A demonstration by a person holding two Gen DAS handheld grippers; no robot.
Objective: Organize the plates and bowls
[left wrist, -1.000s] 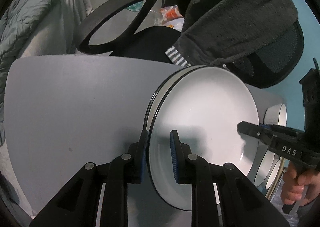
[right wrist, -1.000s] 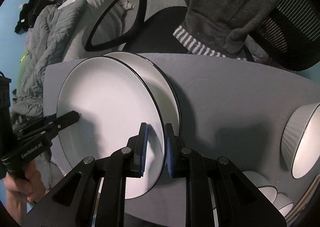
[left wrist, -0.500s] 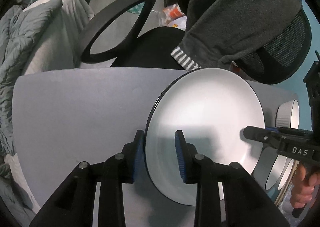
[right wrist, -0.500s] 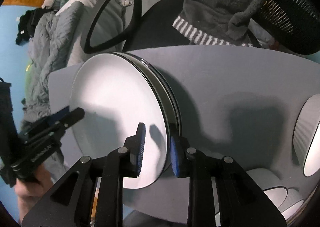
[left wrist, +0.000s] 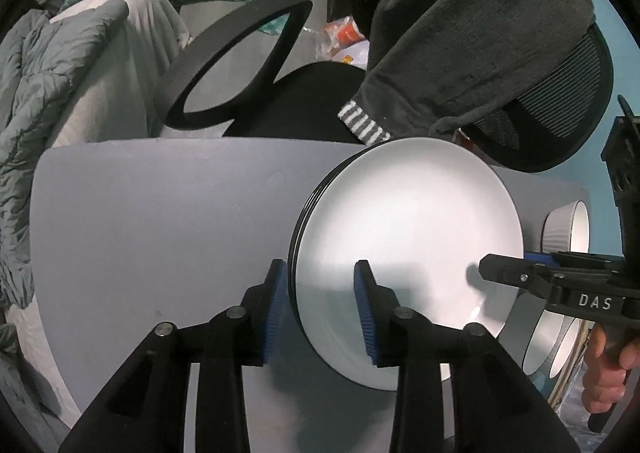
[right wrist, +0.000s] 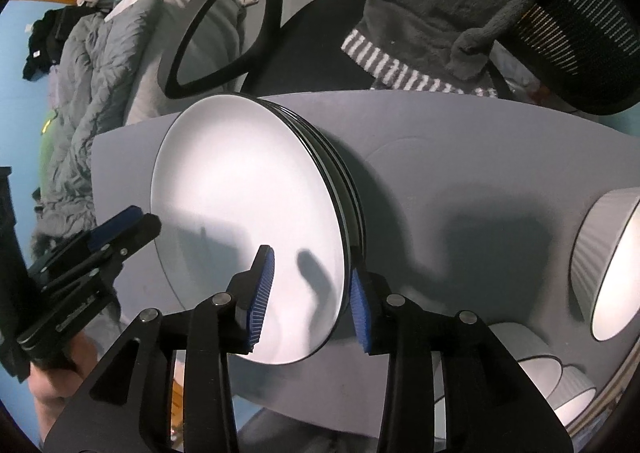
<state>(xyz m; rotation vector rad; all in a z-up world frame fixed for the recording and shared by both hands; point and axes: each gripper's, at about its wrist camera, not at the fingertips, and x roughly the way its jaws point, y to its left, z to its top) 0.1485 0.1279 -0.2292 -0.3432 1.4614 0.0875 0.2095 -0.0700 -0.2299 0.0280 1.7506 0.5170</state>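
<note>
A stack of white plates with black rims (left wrist: 408, 229) (right wrist: 240, 189) lies flat on the grey table (left wrist: 160, 233) (right wrist: 460, 173). My left gripper (left wrist: 320, 281) straddles the top plate's left rim. Its jaws are opening, and the blue pads stand clear of the rim. On the opposite rim, my right gripper (right wrist: 310, 269) straddles the plate the same way, jaws opening and pads off it. Each gripper shows in the other's view: the right gripper (left wrist: 486, 267) and the left gripper (right wrist: 136, 221).
A ribbed white bowl (left wrist: 566, 229) (right wrist: 608, 261) sits to the right of the stack, with more bowls (right wrist: 532, 373) nearer the table's edge. A black office chair (left wrist: 240, 53) with a dark fleece (left wrist: 460, 33) draped on it stands behind the table. Bedding lies at left.
The top plate, held tilted above the stack a second ago, now lies flat on it. Both grippers' jaws have widened and let go of its rim.
</note>
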